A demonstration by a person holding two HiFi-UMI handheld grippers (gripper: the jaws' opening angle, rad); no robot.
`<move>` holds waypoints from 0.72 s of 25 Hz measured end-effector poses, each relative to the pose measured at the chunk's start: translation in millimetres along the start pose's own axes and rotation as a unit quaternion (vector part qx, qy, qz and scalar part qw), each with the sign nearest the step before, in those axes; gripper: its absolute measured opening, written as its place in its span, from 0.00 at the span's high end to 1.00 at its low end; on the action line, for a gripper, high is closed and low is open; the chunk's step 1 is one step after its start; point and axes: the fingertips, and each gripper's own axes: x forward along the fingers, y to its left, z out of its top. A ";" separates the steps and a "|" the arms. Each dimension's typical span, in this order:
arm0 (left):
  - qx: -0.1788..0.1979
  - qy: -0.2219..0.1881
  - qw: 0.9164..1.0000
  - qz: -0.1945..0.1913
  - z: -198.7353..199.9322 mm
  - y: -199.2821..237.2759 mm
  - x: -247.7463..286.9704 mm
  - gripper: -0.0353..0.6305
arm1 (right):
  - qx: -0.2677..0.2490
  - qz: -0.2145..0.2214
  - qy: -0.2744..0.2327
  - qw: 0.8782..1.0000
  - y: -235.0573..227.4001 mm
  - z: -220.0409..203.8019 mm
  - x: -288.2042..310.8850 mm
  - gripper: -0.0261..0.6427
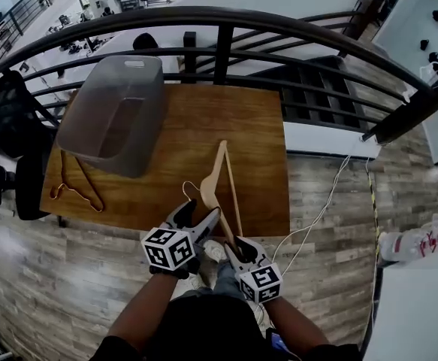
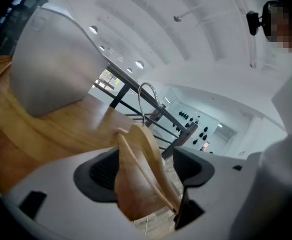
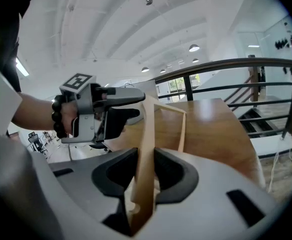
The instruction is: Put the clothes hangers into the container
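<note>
Jaws, right gripper (image 3: 144, 171): closed onto one arm of the wooden hanger (image 1: 220, 179), pads pressing both faces of the thin bar. Jaws, left gripper (image 1: 200, 218): standing apart astride the hanger's broad shoulder just below the hook (image 2: 147, 101), with a gap showing on one side, so no clamp is seen. Hanger: pale varnished wood, a flat curved shoulder with a slim crossbar forming a narrow triangle, and a bright bent-wire hook. It is held over the near edge of the table (image 1: 203, 119) at six o'clock, with its point toward twelve. Container (image 1: 149, 111): frosted grey plastic tub, rectangular with rounded corners, no lid on it, nothing made out inside. It stands on the table at ten o'clock from the held hanger, well apart. Second hanger (image 1: 91, 194): thin, coppery and wire-like, flat on the table at nine o'clock, near the tub's front. Table: warm wood grain, smooth and slightly glossy. Railing (image 1: 226, 21): dark curved metal bars, beyond the table at twelve. Cable (image 1: 324, 209): white, trailing across the plank floor at three o'clock. Step in hand, by judgement: first hanger picked up, transfer not yet made. The next move calls for a firm left-hand hold or a clean one-hand carry toward ten o'clock, then angling the long frame so it drops inside the rim.
</note>
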 end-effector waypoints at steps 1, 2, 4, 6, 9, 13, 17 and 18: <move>-0.008 0.001 1.000 0.000 -0.1 -0.5 6.8 0.43 | -0.004 0.001 0.002 1.000 -0.1 -1.2 -0.8 0.81; -0.015 0.003 1.000 -0.001 -0.3 -2.0 13.3 0.43 | -0.008 0.001 0.005 1.000 -0.3 -2.7 -1.8 0.81; -0.027 0.010 1.000 -0.006 -1.5 -5.1 24.5 0.49 | -0.013 0.005 0.010 1.000 -0.6 -6.2 -3.3 0.81; -0.043 0.022 0.999 0.003 -4.3 -4.2 32.1 0.65 | -0.011 0.009 0.013 1.000 -1.0 -7.5 -3.9 0.81; -0.072 0.026 0.997 0.019 -7.7 -2.9 37.6 0.74 | -0.009 0.005 0.017 1.000 -6.9 -8.9 -5.5 0.81; -0.092 0.022 0.995 0.037 -10.9 -4.8 42.5 0.78 | -0.013 0.005 0.026 1.000 -12.1 -11.0 -7.1 0.81; -0.121 0.009 0.991 0.055 -9.8 1.1 40.4 0.81 | -0.037 -0.003 0.032 0.999 -13.5 -11.8 -3.4 0.81; -0.126 0.004 0.991 0.055 -7.2 2.1 38.3 0.82 | -0.041 -0.002 0.032 0.999 -12.3 -11.1 -1.3 0.81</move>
